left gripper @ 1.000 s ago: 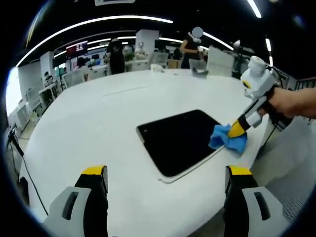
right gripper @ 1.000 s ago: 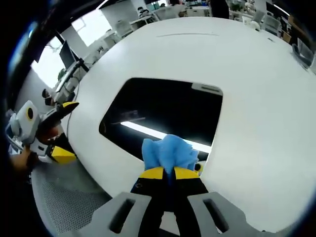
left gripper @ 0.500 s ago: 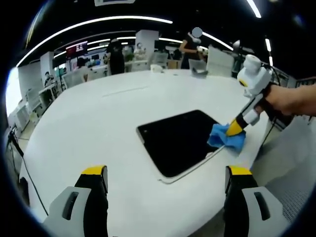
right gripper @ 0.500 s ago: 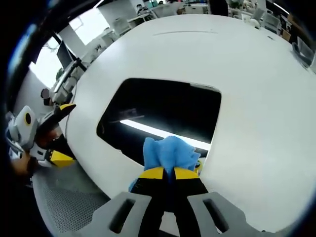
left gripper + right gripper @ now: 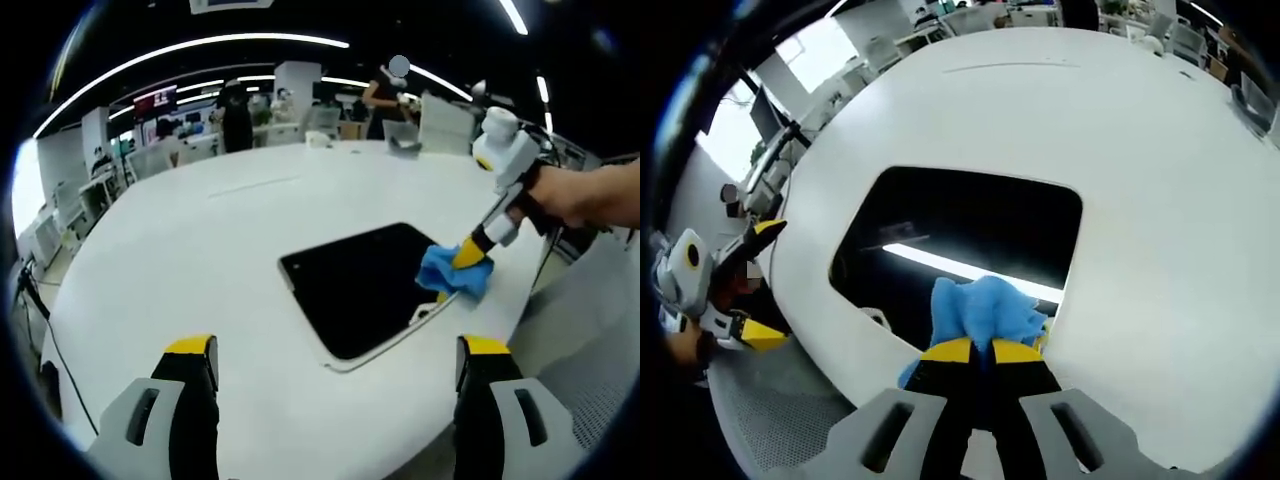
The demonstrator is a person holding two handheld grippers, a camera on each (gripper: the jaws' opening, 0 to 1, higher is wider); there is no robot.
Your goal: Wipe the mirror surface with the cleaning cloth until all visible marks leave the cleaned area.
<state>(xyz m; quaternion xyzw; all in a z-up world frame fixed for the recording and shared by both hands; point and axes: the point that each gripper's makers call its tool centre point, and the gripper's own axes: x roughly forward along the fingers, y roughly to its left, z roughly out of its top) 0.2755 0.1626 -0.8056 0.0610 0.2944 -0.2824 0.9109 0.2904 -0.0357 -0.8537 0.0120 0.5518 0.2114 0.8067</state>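
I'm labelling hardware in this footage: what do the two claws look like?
Each claw has grey, slotted jaws tipped in yellow over black. The left claw shows this up close; the right claw adds a white body and black grip.

- big white round table (image 5: 200, 250), bare top
- long ceiling light strips (image 5: 190, 45) overhead
- desks and chairs (image 5: 150, 155) beyond, people standing
- bright window (image 5: 825, 55) at left

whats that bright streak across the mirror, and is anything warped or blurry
Right gripper view: the streak on the mirror is a reflected ceiling light, ending at the blue cloth. Left gripper view: the mirror reads flat black with no glare; fisheye bends the table edge and the background is soft.
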